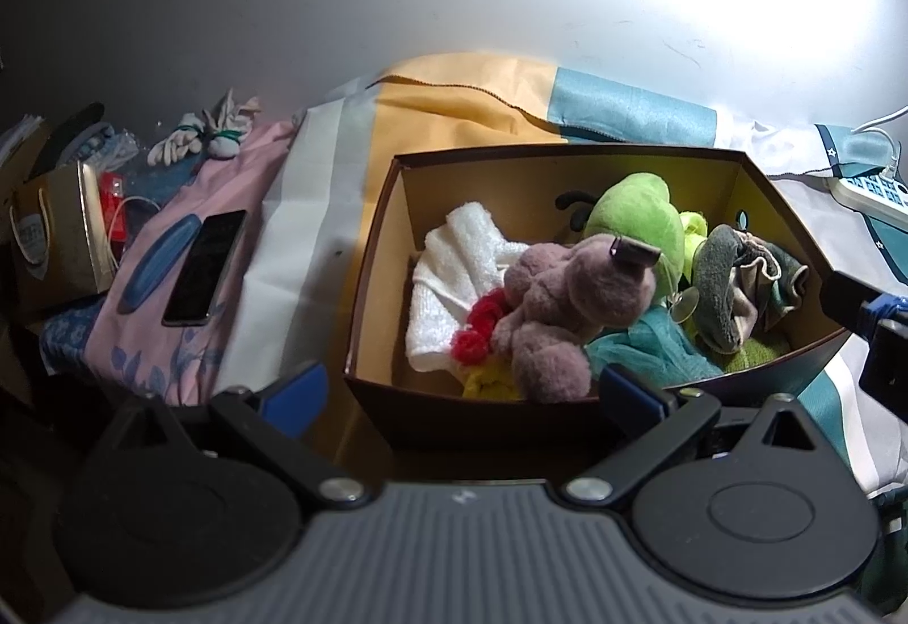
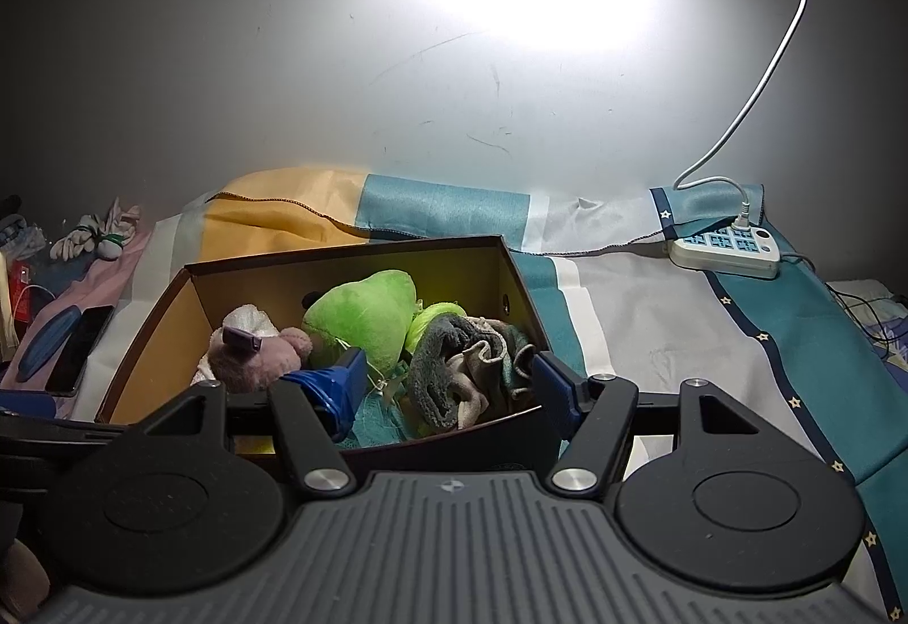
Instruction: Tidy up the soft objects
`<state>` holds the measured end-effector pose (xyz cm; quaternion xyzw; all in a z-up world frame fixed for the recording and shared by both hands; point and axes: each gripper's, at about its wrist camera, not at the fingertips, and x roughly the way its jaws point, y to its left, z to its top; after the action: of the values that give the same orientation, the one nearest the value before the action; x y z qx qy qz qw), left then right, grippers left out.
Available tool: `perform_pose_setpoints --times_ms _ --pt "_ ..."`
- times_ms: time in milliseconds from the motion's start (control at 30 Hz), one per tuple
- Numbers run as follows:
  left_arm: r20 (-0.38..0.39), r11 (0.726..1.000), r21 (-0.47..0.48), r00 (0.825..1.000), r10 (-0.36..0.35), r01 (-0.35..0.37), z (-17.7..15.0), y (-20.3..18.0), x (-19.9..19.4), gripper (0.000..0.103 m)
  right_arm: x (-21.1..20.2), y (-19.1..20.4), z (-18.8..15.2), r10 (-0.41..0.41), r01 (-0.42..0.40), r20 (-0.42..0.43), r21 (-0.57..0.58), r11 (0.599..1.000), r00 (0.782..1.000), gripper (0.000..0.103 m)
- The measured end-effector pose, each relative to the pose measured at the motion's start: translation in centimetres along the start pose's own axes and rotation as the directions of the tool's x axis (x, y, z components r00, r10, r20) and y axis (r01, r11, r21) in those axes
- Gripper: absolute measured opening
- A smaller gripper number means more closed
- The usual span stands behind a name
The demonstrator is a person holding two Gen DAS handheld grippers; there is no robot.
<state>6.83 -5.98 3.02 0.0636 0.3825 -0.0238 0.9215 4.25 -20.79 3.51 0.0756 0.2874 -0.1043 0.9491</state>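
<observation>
Far left, left wrist view: small gold paper bag [image 1: 54, 241], then a dark phone [image 1: 205, 267] lying face up on pink floral cloth [image 1: 238, 181], with a blue oblong case [image 1: 158, 262] just beside it. A tied bundle of pale gloves [image 1: 201, 135] sits behind, near the wall.

Centre: open brown cardboard box [image 1: 374, 277] on a striped bedsheet [image 1: 454, 107] — yellow, teal and white bands. Inside the box, left to right: white towel [image 1: 454, 277], red knitted piece [image 1: 479, 326], mauve plush toy [image 1: 573, 306] lying on top, green plush toy [image 1: 635, 215] behind it, teal mesh [image 1: 641, 351] below, grey socks and cloths [image 1: 732, 283] at the right end.

Left gripper [image 1: 462, 394]: jaws spread wide, holding nothing, at the box's near wall.

Right gripper [image 2: 445, 382]: jaws apart and empty — its blue fingers straddle the grey cloths at the box's near-right rim.

Far right: white power strip [image 2: 726, 249] on the sheet, white cable plugged in.
</observation>
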Motion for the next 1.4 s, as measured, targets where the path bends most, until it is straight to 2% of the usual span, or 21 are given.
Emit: perform_pose_setpoints --times_ms 1100,1400 --pt "0.000 0.999 0.014 0.999 -0.043 0.043 -0.25 -0.41 -0.14 0.101 0.19 -0.26 -0.30 0.000 0.000 -0.005 -0.004 1.000 1.000 0.050" --pt "-0.003 0.999 0.000 0.999 -0.050 0.050 -0.34 -0.31 0.02 0.096 0.21 -0.15 -0.30 0.000 0.000 -0.007 -0.005 1.000 1.000 0.050"
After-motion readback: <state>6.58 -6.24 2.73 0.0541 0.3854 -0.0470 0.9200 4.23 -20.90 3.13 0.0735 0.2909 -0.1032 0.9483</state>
